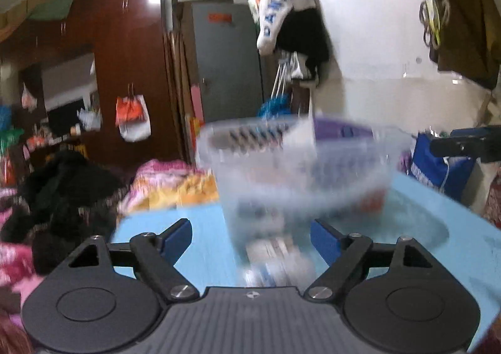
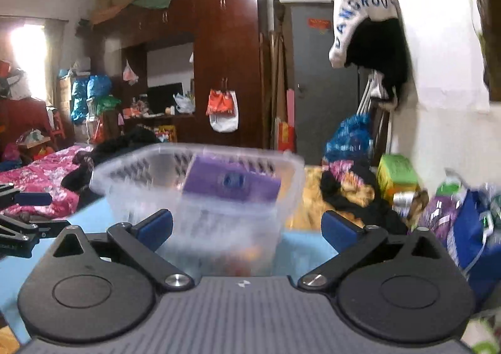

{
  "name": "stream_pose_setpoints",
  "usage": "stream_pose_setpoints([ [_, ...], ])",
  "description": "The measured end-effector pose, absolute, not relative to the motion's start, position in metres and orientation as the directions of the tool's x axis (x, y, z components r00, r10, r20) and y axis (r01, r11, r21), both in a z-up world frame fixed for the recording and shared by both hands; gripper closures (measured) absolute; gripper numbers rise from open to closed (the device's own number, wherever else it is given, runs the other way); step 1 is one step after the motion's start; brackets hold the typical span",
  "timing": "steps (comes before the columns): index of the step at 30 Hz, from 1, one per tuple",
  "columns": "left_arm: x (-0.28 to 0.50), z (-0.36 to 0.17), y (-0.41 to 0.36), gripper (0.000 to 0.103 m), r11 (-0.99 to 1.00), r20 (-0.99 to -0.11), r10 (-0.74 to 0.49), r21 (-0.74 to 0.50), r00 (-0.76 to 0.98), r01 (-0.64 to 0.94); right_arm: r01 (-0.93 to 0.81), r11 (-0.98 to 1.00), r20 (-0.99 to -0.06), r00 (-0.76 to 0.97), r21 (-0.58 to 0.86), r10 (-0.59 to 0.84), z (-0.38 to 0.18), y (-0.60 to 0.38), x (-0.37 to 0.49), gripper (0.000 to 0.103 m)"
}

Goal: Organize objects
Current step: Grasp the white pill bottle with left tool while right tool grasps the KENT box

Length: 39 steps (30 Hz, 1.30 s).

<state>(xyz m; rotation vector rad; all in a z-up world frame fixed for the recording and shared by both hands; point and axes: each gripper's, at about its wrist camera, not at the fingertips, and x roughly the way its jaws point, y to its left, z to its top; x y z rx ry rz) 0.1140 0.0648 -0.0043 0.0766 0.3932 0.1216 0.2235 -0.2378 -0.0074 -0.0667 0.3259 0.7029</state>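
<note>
Both grippers, left (image 1: 250, 236) and right (image 2: 247, 227), gape wide before a clear basket (image 2: 200, 185) holding a purple box (image 2: 231, 185) on the blue table (image 1: 200, 247).

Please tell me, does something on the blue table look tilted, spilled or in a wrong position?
Nothing is clearly spilled. The clear basket stands on the blue table, and the purple box inside leans at an angle, not flat. Both grippers are open and hold nothing. Blur hides finer detail.
</note>
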Motion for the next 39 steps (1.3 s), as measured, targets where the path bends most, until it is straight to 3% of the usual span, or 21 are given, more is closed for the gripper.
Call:
stream_pose_setpoints([
  [4, 0.125, -0.020, 0.059, 0.017, 0.992, -0.420, 0.117, 0.086, 0.900, -0.089, -0.643, 0.753, -0.381, 0.668, 0.135, 0.639, -0.030, -0.224, 0.234, 0.000],
  [10, 0.145, -0.041, 0.057, 0.018, 0.988, -0.489, 0.152, 0.103, 0.859, -0.116, -0.610, 0.779, -0.470, 0.650, 0.147, 0.598, -0.054, -0.191, 0.244, 0.000],
  [12, 0.146, -0.044, 0.058, 0.023, 0.987, -0.497, 0.160, 0.102, 0.853, -0.125, -0.605, 0.779, -0.505, 0.626, 0.166, 0.594, -0.060, -0.178, 0.246, 0.000],
  [22, 0.116, -0.045, 0.089, 0.024, 0.970, -0.469, 0.240, 0.139, 0.850, -0.197, -0.599, 0.780, -0.587, 0.571, 0.180, 0.574, -0.073, -0.102, 0.233, 0.000],
  [31, 0.093, -0.050, 0.109, 0.024, 0.974, -0.451, 0.226, 0.123, 0.863, -0.191, -0.629, 0.773, -0.615, 0.578, 0.083, 0.536, -0.072, -0.044, 0.218, 0.003],
  [34, 0.093, -0.052, 0.108, 0.024, 0.973, -0.444, 0.228, 0.128, 0.866, -0.190, -0.623, 0.780, -0.618, 0.587, 0.067, 0.522, -0.071, -0.044, 0.217, 0.008],
  [38, 0.093, -0.054, 0.105, 0.024, 0.971, -0.434, 0.235, 0.144, 0.870, -0.190, -0.651, 0.759, -0.605, 0.594, 0.025, 0.530, -0.071, -0.051, 0.208, 0.036],
  [39, 0.092, -0.054, 0.105, 0.024, 0.971, -0.431, 0.234, 0.143, 0.871, -0.190, -0.657, 0.753, -0.599, 0.589, 0.035, 0.542, -0.071, -0.055, 0.206, 0.037],
])
